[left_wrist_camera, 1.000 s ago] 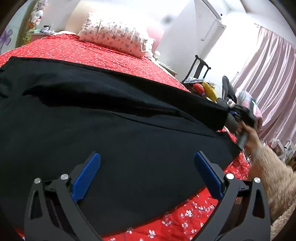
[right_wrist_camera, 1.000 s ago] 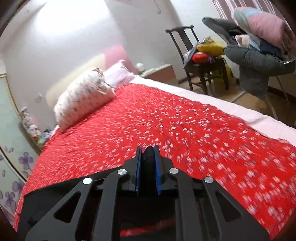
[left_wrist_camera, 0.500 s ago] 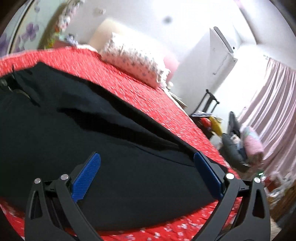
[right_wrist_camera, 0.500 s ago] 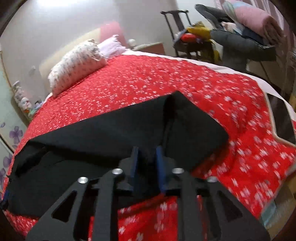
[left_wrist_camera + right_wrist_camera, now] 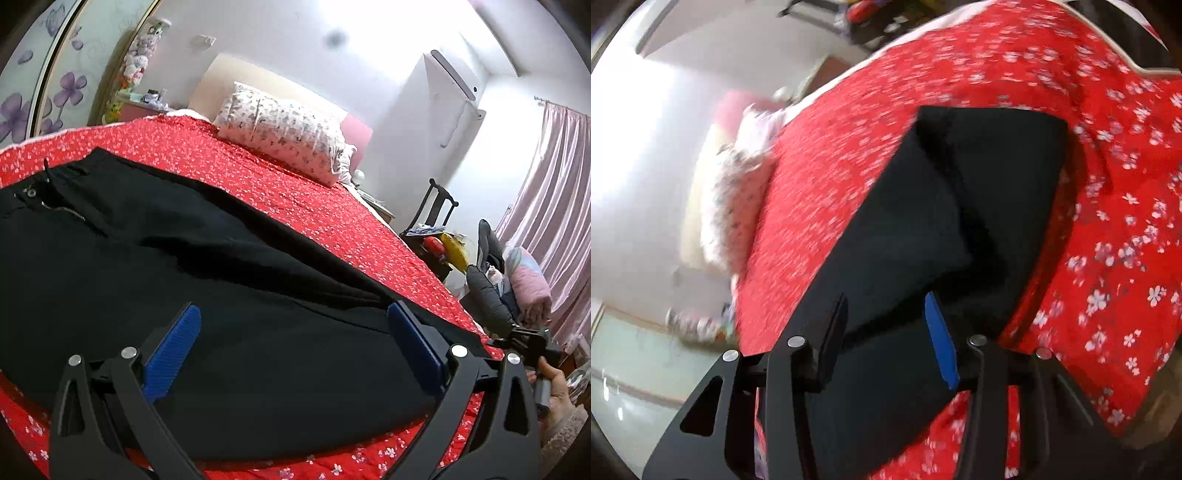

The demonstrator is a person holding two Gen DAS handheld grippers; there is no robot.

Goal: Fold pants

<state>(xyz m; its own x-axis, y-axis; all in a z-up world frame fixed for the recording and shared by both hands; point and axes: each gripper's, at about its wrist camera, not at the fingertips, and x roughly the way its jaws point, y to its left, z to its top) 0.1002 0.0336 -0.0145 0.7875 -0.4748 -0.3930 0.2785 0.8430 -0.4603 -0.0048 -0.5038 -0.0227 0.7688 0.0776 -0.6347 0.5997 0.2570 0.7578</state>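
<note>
I found the bed (image 5: 332,206) carrying the pants (image 5: 229,325), lengthwise along its near edge. Left gripper (image 5: 291,347) and right gripper (image 5: 886,332) hovered spread, pinching nothing. I judged the cuffs (image 5: 993,147) should be gripped squarely; the far side offered room.

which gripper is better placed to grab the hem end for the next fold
Right, probably. The right gripper is open just above the leg end of the pants, hems just ahead. The left gripper, also open, hovers over mid-leg, nearer the waistband.
</note>
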